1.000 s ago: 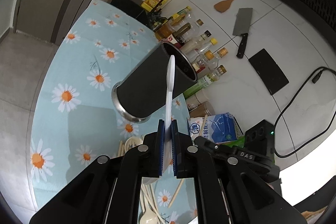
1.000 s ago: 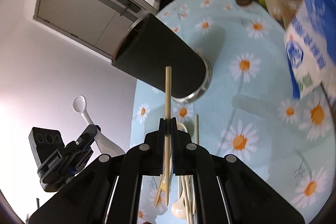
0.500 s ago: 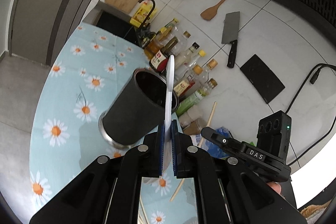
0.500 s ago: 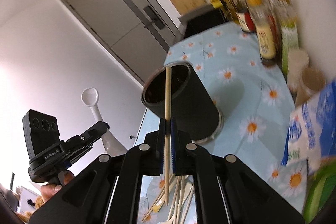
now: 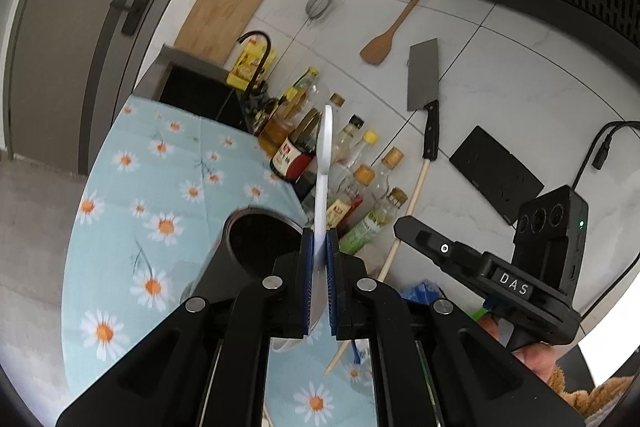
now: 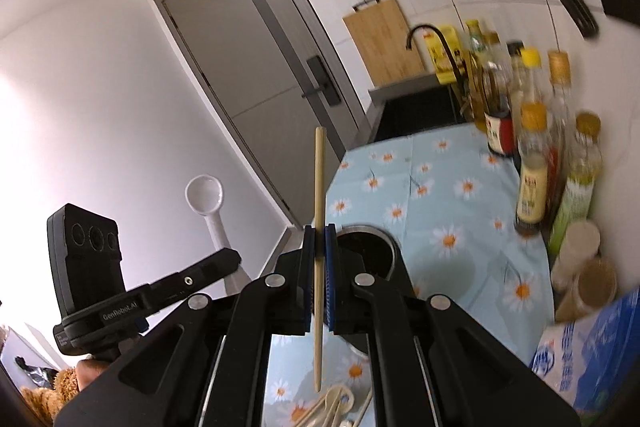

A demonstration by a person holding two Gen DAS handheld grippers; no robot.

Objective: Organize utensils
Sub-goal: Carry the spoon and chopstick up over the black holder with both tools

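My left gripper (image 5: 319, 247) is shut on a white spoon (image 5: 325, 155), seen edge-on, with its bowl up. The spoon's bowl (image 6: 204, 193) faces the right wrist camera, above the left gripper (image 6: 234, 261). My right gripper (image 6: 319, 247) is shut on a wooden chopstick (image 6: 319, 183) held upright; the same chopstick (image 5: 414, 195) and right gripper (image 5: 402, 227) show in the left view. The black utensil holder (image 5: 256, 247) stands on the daisy tablecloth (image 5: 132, 211) just below and ahead of both grippers, its mouth (image 6: 366, 247) open upward. More pale utensils (image 6: 332, 403) lie on the cloth below.
Several sauce and oil bottles (image 5: 360, 167) line the tiled wall behind the holder. A cleaver (image 5: 424, 83), wooden spatula (image 5: 380, 43), strainer and cutting board (image 5: 218, 19) hang on the wall. A sink with a black faucet (image 6: 436, 43) lies beyond. A blue packet (image 6: 592, 351) sits at right.
Both grippers have risen and rolled with their utensils still gripped. The holder has dropped lower in both views, and its open mouth now shows from above.
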